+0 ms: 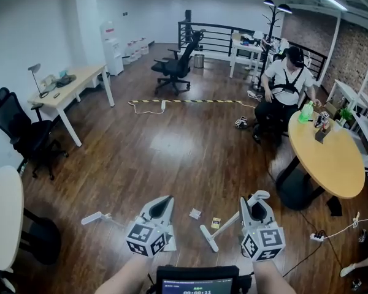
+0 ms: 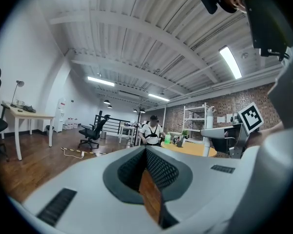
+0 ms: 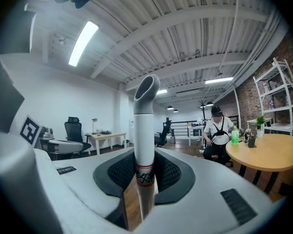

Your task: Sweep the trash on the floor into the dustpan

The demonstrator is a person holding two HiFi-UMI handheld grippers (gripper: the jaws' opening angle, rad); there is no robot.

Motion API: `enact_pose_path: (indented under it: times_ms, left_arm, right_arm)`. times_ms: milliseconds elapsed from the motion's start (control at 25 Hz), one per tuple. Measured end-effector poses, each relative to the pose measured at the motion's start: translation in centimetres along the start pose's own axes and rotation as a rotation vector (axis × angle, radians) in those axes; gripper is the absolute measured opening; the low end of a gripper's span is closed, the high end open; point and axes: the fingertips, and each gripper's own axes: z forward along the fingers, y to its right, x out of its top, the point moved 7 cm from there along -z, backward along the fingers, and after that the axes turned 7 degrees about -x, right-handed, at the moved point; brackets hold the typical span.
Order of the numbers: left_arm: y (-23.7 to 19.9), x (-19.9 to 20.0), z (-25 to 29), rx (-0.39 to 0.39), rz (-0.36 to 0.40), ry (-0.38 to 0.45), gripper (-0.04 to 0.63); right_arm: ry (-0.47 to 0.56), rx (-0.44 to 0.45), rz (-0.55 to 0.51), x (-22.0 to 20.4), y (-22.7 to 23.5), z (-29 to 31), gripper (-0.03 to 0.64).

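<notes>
Floorboards point(image 1: 172, 146) bear trash point(image 1: 195, 214) seemingly near right gripper point(image 1: 256, 202).

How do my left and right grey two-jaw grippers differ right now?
The right gripper is shut on a white tubular handle; the left gripper holds nothing. The handle holds the right gripper's jaws apart; the left gripper's jaws meet. Both are grey and point forward over the brown wooden floor.

No legible text, screen point(image 1: 197, 285) digits blurred, handle point(image 3: 144, 177) marking unreadable
</notes>
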Motion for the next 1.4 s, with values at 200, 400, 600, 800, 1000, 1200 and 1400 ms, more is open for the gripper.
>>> enact_pose_path:
  times_ms: [200,400,600,800,1000,1200,1400]
  left_arm:
    - [3.2,2.5,2.5,-0.018,0.007,0.019,0.006]
    - [6.2,3.9,4.9,-0.038,0.02,0.045,0.006]
    - [8.2,5.7,6.5,-0.049,0.03,0.072,0.005]
    - [9.6,6.3,8.4,-0.057,0.047,0.071,0.005]
    - [10.1,6.4,9.1,-0.061,0.046,0.06,0.005]
    - [10.5,6.8,9.5,-0.059,0.068,0.065,0.005]
    - [10.1,6.9,9.7,-0.048,0.066,0.066,0.005]
  right_arm:
    - [0.054,0.049,-0.035,3.5,2.9,-1.5,0.106]
    - [0.084,0.063,-0.044,5.1,6.4,-2.8,0.106]
    - [0.088,0.058,-0.056,6.4,9.1,-3.5,0.106]
    - [0.112,0.061,-0.056,7.4,11.8,-3.9,0.106]
    - [0.127,0.063,-0.06,8.2,13.0,-3.8,0.106]
    - [0.141,0.069,-0.056,8.4,13.8,-3.7,0.106]
    - [0.143,0.069,-0.05,8.5,14.4,-3.3,0.104]
